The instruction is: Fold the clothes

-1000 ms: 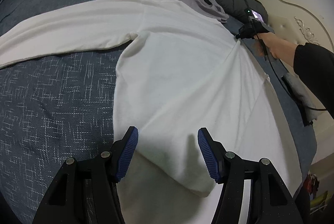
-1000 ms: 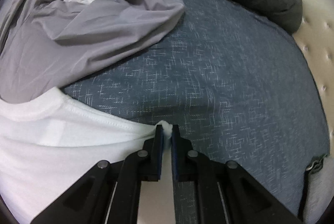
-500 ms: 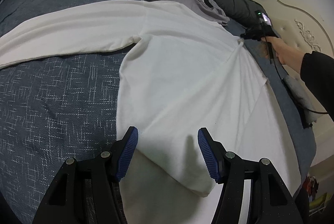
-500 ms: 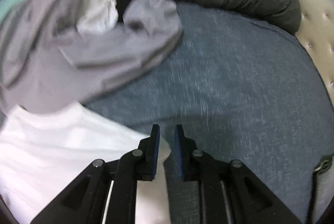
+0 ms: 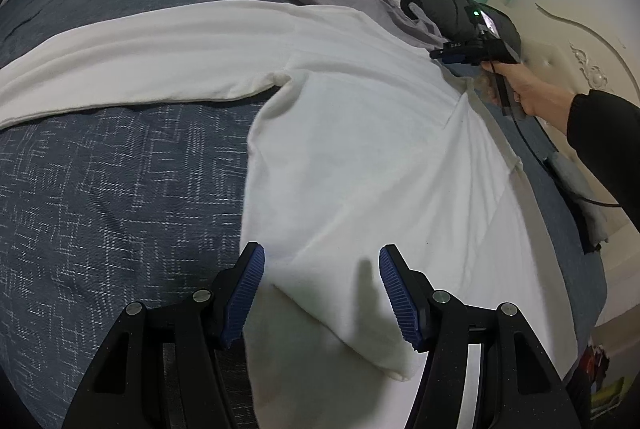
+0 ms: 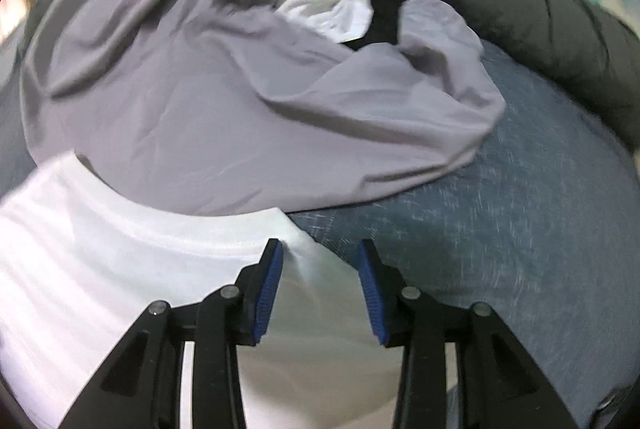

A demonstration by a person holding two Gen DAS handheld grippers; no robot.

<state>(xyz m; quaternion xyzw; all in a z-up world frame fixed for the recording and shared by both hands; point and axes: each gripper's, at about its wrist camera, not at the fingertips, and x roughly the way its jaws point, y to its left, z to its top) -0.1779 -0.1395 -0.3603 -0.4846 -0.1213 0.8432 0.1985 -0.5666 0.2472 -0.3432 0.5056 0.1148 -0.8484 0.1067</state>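
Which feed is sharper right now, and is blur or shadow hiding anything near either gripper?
Left wrist view: sharp, with heavy fisheye bending at the edges; the left gripper casts a soft shadow on the white shirt, hiding nothing. Right wrist view: motion-smeared, worst on the blue bedspread and the shirt collar; the right gripper itself reads clearly, jaws apart.

No text can be read; small white marks on the right gripper (image 5: pixel 460 52) are too blurred

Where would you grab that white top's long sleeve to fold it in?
Probably near the cuff end of the white top's outstretched sleeve, coming from above with the open left gripper. It lies flat and straight on the bedspread, so pinching up its edge looks easiest.
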